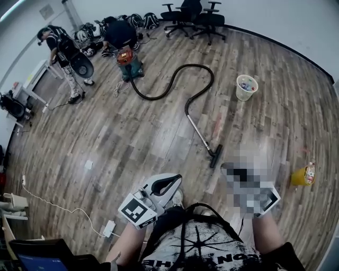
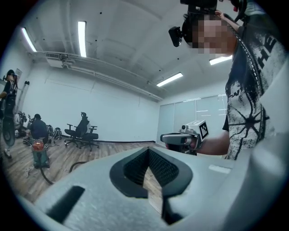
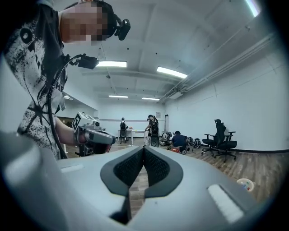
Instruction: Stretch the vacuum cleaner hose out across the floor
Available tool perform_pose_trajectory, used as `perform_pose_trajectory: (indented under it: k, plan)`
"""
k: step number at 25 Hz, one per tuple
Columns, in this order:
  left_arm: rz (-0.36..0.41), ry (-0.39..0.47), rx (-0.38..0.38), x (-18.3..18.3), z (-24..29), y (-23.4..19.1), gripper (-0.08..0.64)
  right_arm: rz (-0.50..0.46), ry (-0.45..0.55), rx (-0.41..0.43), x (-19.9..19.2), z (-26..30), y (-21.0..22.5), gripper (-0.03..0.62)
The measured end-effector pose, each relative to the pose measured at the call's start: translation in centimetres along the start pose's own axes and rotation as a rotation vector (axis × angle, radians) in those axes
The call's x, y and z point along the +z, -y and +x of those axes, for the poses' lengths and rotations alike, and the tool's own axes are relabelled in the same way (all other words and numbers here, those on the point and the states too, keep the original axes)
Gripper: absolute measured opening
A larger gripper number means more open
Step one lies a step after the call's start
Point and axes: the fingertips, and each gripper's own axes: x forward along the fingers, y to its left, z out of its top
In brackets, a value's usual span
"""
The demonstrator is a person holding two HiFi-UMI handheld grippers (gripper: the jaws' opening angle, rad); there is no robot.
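A: How do the two grippers stand?

B: The left gripper [image 2: 148, 155] has its jaws together and nothing is between them. The right gripper [image 3: 143, 151] is the same, closed and empty. Both are held near the person's body and point almost level, one beside the other.

A: And where is the vacuum cleaner hose [image 1: 175, 79]?

B: It lies on the wooden floor [image 1: 132, 137], ahead of both grippers and well apart from them. There is one hose, black, and it is bent in a loop, not straight. One end goes to the canister [image 1: 128, 62], far ahead of the left gripper. The other end joins the wand [image 1: 198, 129], and the one floor nozzle [image 1: 215, 155] is the nearest part, ahead of the right gripper but not touching it.

A: What else can be counted?

B: One pale bucket [image 1: 246, 87] stands far ahead of the right gripper. One yellow bottle [image 1: 303, 175] is on the floor to the right of that gripper. One white cable [image 1: 53, 204] lies to the left of the left gripper. In the head view two other people are near the canister, one standing [image 1: 62, 50] and one crouching [image 1: 119, 33]. The office chairs [image 1: 193, 16] stand behind; their number is not clear, two or three.
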Motion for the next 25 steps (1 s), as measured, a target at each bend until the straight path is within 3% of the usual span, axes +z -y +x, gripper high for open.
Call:
perform_pose_trajectory:
  k: [10,12,19,25]
  plan:
    - [0.032,0.043,-0.106,1.5,-1.7,-12.9,-0.003,-0.022,-0.012,-0.133,1.3,11.5,2.6,0.005]
    - [0.027,0.018,-0.115,0.9,-1.8,-14.9,-0.003,-0.023,-0.012,-0.149,1.4,13.1,3.3,0.005]
    - [-0.006,0.024,-0.131,0.5,-1.6,-18.6,-0.003,-0.025,-0.054,-0.169,1.1,16.1,4.7,0.005]
    - [-0.016,0.009,-0.132,0.3,1.1,-21.4,-0.003,-0.002,-0.049,-0.176,0.4,17.9,8.5,0.005]
